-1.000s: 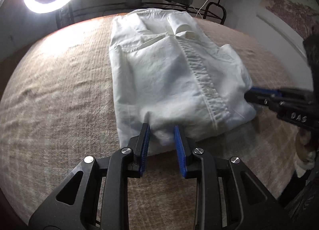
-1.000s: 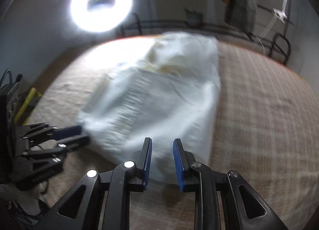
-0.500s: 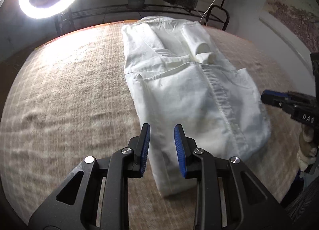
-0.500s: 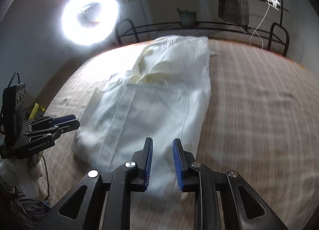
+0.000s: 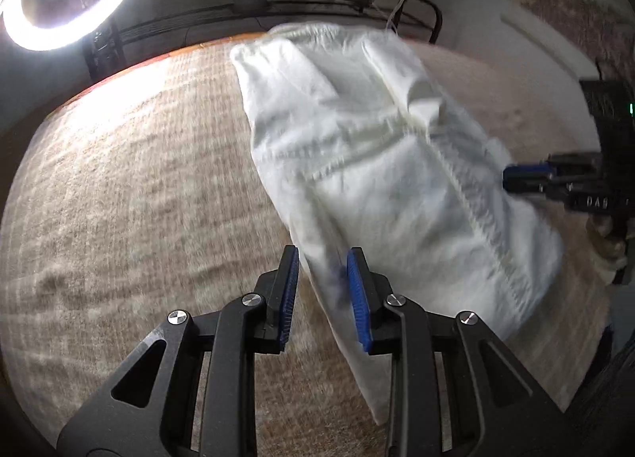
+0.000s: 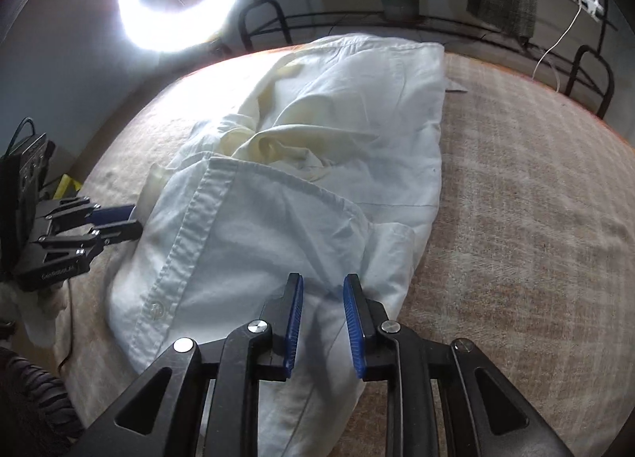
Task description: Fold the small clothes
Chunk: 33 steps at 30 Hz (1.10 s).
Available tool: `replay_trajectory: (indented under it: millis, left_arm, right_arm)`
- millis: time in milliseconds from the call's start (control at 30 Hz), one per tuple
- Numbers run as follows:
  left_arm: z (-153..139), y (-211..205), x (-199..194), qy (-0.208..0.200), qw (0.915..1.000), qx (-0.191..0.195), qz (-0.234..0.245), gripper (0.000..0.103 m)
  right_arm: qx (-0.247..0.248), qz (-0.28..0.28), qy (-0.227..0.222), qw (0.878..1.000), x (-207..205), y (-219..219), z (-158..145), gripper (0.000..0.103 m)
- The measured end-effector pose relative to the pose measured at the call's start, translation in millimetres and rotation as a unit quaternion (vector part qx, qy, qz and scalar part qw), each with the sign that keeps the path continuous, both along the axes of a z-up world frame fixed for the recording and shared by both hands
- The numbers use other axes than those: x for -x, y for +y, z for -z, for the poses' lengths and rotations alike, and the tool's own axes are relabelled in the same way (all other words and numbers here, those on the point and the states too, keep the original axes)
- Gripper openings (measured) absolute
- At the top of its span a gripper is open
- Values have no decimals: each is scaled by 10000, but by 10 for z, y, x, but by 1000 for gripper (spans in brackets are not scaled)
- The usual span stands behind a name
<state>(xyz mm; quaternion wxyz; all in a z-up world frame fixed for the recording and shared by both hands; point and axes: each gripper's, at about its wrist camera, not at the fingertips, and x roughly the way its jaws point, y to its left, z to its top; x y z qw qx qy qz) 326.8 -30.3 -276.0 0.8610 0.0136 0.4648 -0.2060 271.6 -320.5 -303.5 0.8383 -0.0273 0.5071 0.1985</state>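
Observation:
A white button-up shirt (image 5: 377, 163) lies folded lengthwise on the beige woven surface, collar end far from me. My left gripper (image 5: 322, 258) hovers over its left edge, jaws narrowly apart, cloth showing below the gap but not pinched. My right gripper (image 6: 322, 282) hovers over the near right part of the shirt (image 6: 317, 139), also open by a small gap. The button placket (image 6: 178, 242) runs down the left. Each gripper shows in the other's view: the right gripper (image 5: 524, 175) and the left gripper (image 6: 119, 221) at the shirt's sides.
A bright ring light (image 5: 59, 0) stands beyond the far left corner. A black metal rail (image 6: 397, 16) with a potted plant (image 6: 399, 0) and hanging cloth runs behind the table. Bare beige surface (image 5: 139, 179) spreads left of the shirt, and more lies to its right (image 6: 535, 199).
Both grippers have moved forward over the shirt's near end. The left now sits over the left edge, the right over the near right part. The jaw gaps look unchanged.

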Motion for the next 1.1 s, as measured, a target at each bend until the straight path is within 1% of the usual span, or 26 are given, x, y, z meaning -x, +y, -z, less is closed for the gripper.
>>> replay_trajectory:
  millis: [33,67,133,233,267,333,433,467,567,633,700,767,833,900,933,967,1000,1033,1067,1100]
  left_arm:
    - [-51,47,-63,-27,9999,127,-55,27]
    - [-101,104,-174,-63,9996,237,-129,27]
    - [-134,175,-380,-66,9991,329,-253,27]
    - [-123,264,-768,40,9975,490,-517,28]
    - [-102,294,-924,120,9965,588,-579,28]
    - [-54,342,-1154,236,9944,702,-752,28]
    - [48,382,-1479,406,9898,1013,-915,28]
    - [84,379,-1587,481,9878,1158,-929,28]
    - [157,338,-1775,589,9838,1381,-984,28]
    - [196,290,-1873,633,9831,1418,-975,28]
    - [223,223,-1990,633,9842,1361,-942,28]
    - [249,162,-2084,617,9859,1259,-917,28]
    - [264,129,-2161,574,9866,1228,-903,28]
    - [258,108,-2221,519,9873,1195,-910,28]
    - [257,89,-2257,503,9875,1178,-919,30]
    - [259,60,-2299,489,9878,1169,-906,35]
    - [256,34,-2325,465,9883,1148,-887,37]
    - [250,0,-2346,428,9893,1099,-864,39]
    - [245,-55,-2383,374,9910,983,-824,40]
    - [244,-93,-2405,332,9922,902,-792,40]
  right_arm:
    - [-112,-81,4,9999,0,-21,-46,21]
    - [-229,-101,-79,9997,-5,-63,-112,25]
    - [-400,8,-220,9990,-74,-173,-202,30]
    - [-534,494,-360,9967,-366,-411,-276,39]
    - [-609,719,-376,9948,-497,-508,-283,44]
    - [-803,1039,-361,9907,-723,-659,-270,48]
    - [-1044,1278,-328,9857,-1051,-781,-237,49]
    - [-1110,1319,-339,9844,-1148,-806,-232,50]
    - [-1359,1323,-343,9813,-1382,-832,-207,55]
    - [-1507,1324,-355,9790,-1507,-826,-186,55]
    - [-1611,1312,-344,9776,-1624,-790,-151,55]
    - [-1560,1273,-327,9790,-1746,-728,-103,55]
    - [-1483,1222,-299,9809,-1872,-659,-54,55]
    - [-1510,1200,-283,9808,-1971,-626,-26,55]
    - [-1499,1194,-291,9810,-2005,-608,-17,55]
    - [-1413,1204,-311,9821,-2049,-574,-7,53]
    - [-1241,1221,-324,9842,-2084,-534,6,46]
    - [-1017,1213,-332,9868,-2117,-500,24,26]
    - [-777,1177,-280,9896,-2144,-451,56,18]
    - [-638,1159,-300,9908,-2148,-427,64,15]
